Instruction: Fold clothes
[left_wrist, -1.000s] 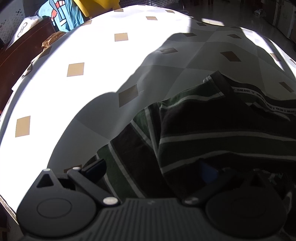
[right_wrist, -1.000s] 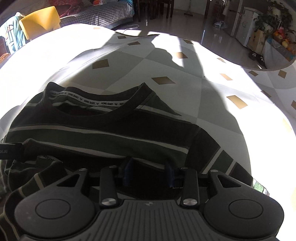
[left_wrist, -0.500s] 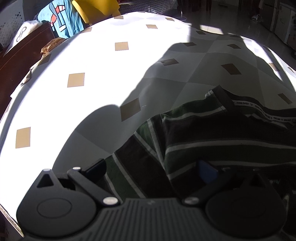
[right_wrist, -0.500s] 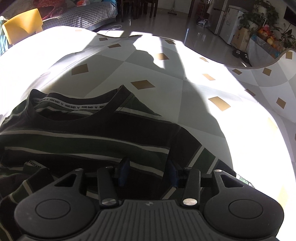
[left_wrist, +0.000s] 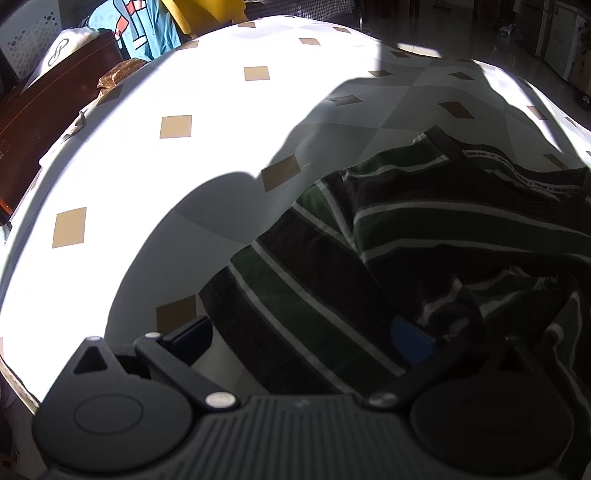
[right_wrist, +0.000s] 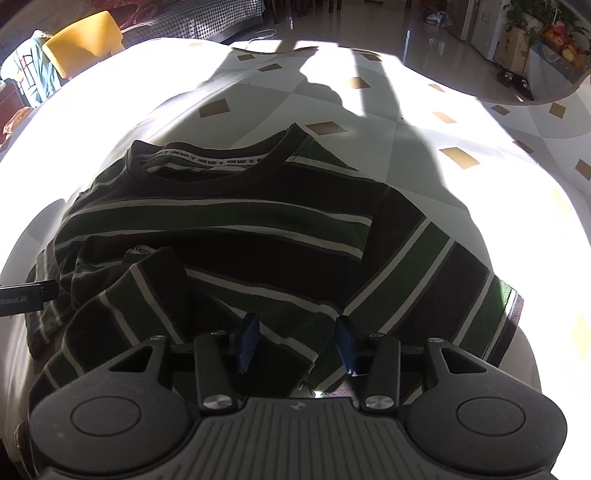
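Both grippers have drawn back toward the near edge, showing more of the striped shirt (right_wrist: 236, 229) lying collar-far on the table (right_wrist: 461, 122). The left gripper (left_wrist: 301, 334) is spread wide over the left sleeve. The right gripper (right_wrist: 297, 341) stands partly apart astride the bunched near hem.

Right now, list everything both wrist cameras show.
Striped T-shirt: one, dark green, black and white, spread on the table, hem bunched near the grippers.
Table: one, white cover with tan diamonds, partly sunlit.
Yellow chair: one, beyond the far edge.
Blue garment: one, draped beside the chair.
Dark wooden furniture: one, left of the table.
Left gripper: one, black, blue pads, open over the sleeve.
Right gripper: one, black, open at the hem.
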